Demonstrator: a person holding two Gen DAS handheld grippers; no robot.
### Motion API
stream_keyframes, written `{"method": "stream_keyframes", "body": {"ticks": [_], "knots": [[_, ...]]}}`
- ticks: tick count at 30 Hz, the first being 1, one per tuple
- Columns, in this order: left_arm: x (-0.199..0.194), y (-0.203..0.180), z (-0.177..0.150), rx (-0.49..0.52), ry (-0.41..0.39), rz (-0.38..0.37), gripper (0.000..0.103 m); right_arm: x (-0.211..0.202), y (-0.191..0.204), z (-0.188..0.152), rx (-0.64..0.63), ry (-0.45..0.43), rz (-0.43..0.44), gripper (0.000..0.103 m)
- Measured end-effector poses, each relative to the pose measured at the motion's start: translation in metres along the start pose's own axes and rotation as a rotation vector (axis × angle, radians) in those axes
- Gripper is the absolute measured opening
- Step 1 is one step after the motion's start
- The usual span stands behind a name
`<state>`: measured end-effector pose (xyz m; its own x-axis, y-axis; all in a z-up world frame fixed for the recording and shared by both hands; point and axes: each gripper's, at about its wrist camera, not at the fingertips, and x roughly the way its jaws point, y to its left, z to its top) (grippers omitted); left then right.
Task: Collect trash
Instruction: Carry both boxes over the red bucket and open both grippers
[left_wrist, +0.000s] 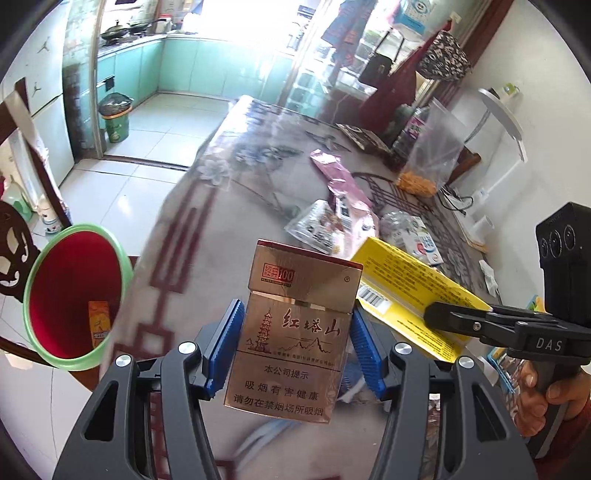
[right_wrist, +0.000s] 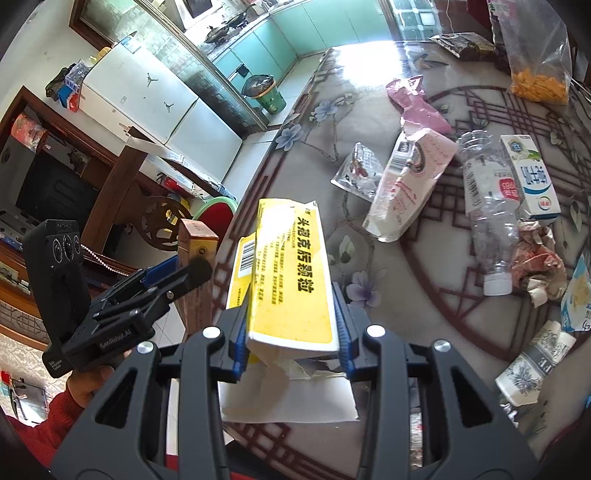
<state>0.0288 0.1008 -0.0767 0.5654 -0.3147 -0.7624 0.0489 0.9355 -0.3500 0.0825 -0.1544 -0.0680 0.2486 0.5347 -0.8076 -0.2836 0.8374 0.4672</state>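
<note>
Two in hand: the left gripper (left_wrist: 297, 341) clamps a gold cigarette pack (left_wrist: 291, 332) at frame centre; the right gripper (right_wrist: 291, 334) clamps a torn yellow box (right_wrist: 291, 273).
Done: one orange packet (left_wrist: 99, 323) lies in the red bin (left_wrist: 44, 343), lower left of the left view.
Left: pink bag (right_wrist: 410, 184), crushed bottle (right_wrist: 487, 206), milk carton (right_wrist: 532, 173) and crumpled paper (right_wrist: 539, 262) lie on the table (right_wrist: 424, 306).
Looks: pack intact and glossy; box ripped open.

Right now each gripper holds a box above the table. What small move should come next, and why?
Probably carry the left gripper sideways until its cigarette pack hangs over the red bin. The pack is clamped between the blue pads, and the open bin stands beside the table. The right gripper with the yellow box can follow.
</note>
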Motion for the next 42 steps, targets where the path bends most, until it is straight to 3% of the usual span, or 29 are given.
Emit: {"method": "stream_keyframes", "body": {"ticks": [20,35,42], "knots": [[-0.028,0.144,0.018,-0.047,0.01,0.014,0.054,0.063,0.09,-0.002,0.046,0.006,-0.064,0.037],[-0.042,0.246,0.037,-0.138,-0.008,0.182,0.054,0.14,0.161,0.029,-0.03,0.089,-0.031,0.037],[-0.045,0.274,0.048,-0.174,-0.024,0.184,0.054,0.176,0.195,0.052,-0.095,0.115,-0.004,0.037]]}}
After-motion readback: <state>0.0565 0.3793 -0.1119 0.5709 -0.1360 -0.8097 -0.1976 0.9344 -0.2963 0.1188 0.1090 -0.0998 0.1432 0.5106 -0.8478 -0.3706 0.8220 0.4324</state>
